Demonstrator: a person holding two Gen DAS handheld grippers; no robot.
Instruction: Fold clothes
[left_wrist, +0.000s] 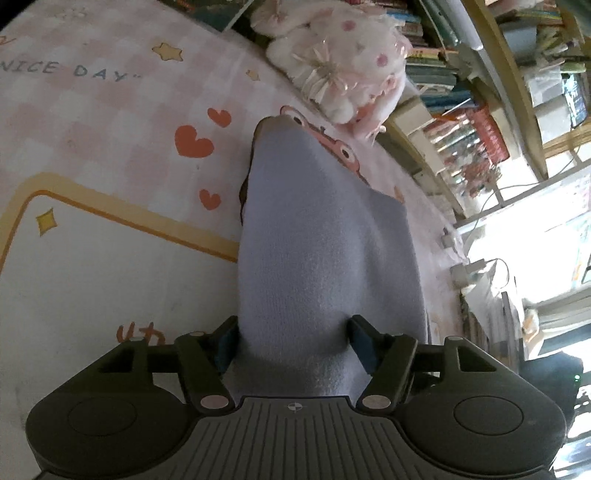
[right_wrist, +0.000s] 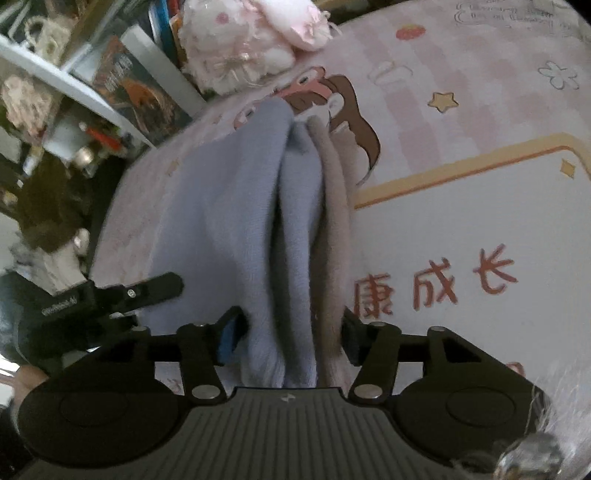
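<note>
A pale blue fleece garment (left_wrist: 317, 240) lies in a long bunch on the bed and runs away from me toward the plush toy. In the left wrist view it fills the gap of my left gripper (left_wrist: 295, 339), and both blue pads press its sides. In the right wrist view the same garment (right_wrist: 229, 206) shows several lengthwise folds, with a beige-grey layer (right_wrist: 334, 206) along its right side. My right gripper (right_wrist: 291, 332) is closed on that bunch, with fabric touching both pads. The near end of the cloth is hidden behind each gripper body.
A pink checked bedsheet (left_wrist: 110, 110) with hearts, stars and lettering covers the bed. A white and pink plush toy (left_wrist: 343, 62) sits at the far edge. Crowded bookshelves (left_wrist: 480, 122) stand beyond the bed. A black tool part (right_wrist: 110, 295) shows at the left of the right wrist view.
</note>
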